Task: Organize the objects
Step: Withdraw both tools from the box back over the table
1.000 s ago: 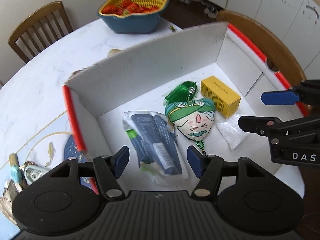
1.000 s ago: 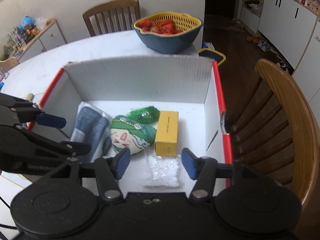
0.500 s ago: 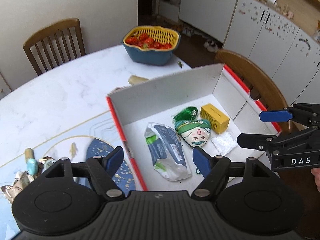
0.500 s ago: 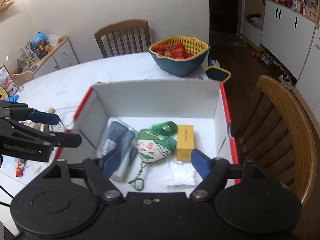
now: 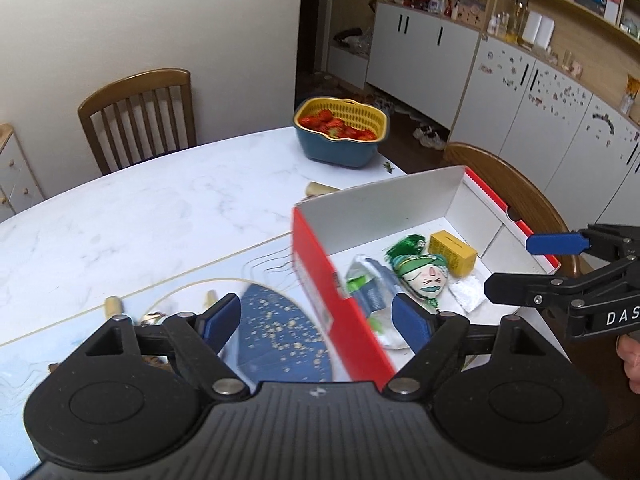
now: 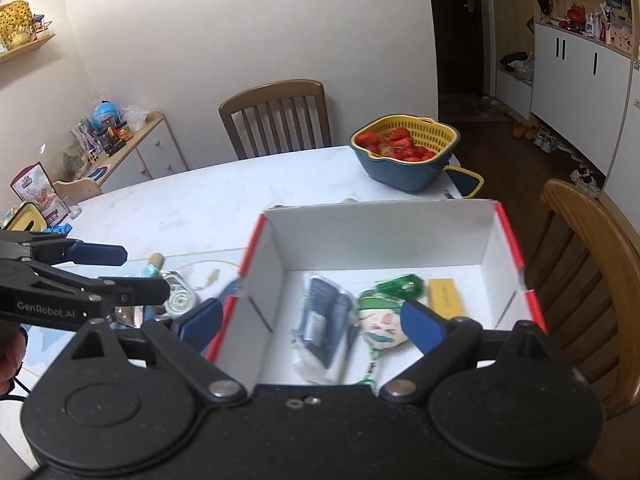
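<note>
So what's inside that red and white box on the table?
Inside the box lie a blue-and-clear packet, a green-capped face charm, a yellow carton and a small clear bag of white bits. Anything beneath them is hidden.

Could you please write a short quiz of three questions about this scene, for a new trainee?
1. True or false: the yellow carton lies inside the red and white box.
2. Which item lies between the blue packet and the yellow carton?
A. the green-capped face charm
B. a spoon
C. a cup
3. Fill in: the left gripper and the right gripper are both ____ and hold nothing.

Key
1. True
2. A
3. open
</note>
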Demonstrator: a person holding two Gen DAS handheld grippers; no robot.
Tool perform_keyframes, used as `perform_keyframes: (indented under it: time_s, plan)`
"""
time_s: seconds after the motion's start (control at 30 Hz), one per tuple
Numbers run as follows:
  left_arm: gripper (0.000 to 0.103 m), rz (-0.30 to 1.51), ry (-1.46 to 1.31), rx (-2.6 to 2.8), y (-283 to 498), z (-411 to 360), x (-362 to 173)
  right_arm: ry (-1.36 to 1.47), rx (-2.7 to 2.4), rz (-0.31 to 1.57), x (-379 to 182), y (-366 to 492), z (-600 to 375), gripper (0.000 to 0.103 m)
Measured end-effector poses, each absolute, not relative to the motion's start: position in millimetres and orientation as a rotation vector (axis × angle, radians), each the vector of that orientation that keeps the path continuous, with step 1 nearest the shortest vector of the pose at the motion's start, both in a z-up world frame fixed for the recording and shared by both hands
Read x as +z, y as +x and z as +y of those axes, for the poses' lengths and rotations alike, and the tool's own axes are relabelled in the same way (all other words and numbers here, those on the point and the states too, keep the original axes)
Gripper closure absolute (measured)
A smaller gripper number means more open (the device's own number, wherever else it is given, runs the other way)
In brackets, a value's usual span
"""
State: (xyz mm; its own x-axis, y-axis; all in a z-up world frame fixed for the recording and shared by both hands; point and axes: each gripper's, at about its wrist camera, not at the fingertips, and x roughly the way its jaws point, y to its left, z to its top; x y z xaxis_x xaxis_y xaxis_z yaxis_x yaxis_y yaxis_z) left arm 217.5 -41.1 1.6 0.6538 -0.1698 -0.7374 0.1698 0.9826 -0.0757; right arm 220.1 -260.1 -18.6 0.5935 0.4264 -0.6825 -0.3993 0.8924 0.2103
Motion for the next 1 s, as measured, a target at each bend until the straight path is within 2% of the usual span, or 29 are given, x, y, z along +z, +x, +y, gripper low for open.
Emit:
perform_keyframes:
  time_s: [0.07, 0.4, 0.47, 0.5, 0.53, 1.0]
  plan:
    - [0.014, 0.829, -0.007, -0.188, 212, -28, 1, 0.038, 0.486, 0.813, -19, 216, -249, 0.008]
    - [0.013, 0.819, -0.054, -0.173, 194, 34, -6, 0.01, 0.499, 0.823, -20, 195, -188, 0.008]
    - [0.009, 0.811, -0.072, -0.171, 190, 47, -8, 0.001, 0.5, 0.824, -21, 191, -176, 0.008]
    - [0.002, 0.807, -0.081, -0.168, 189, 54, -9, -0.003, 0.502, 0.825, -22, 190, -170, 0.008]
    - [0.0, 0.8, -0.089, -0.166, 186, 61, -9, -0.008, 0.503, 0.826, -23, 188, -165, 0.008]
    - [0.0, 0.821, -0.157, -0.093, 164, 162, -37, -0.083, 0.501, 0.845, -46, 183, -89, 0.008]
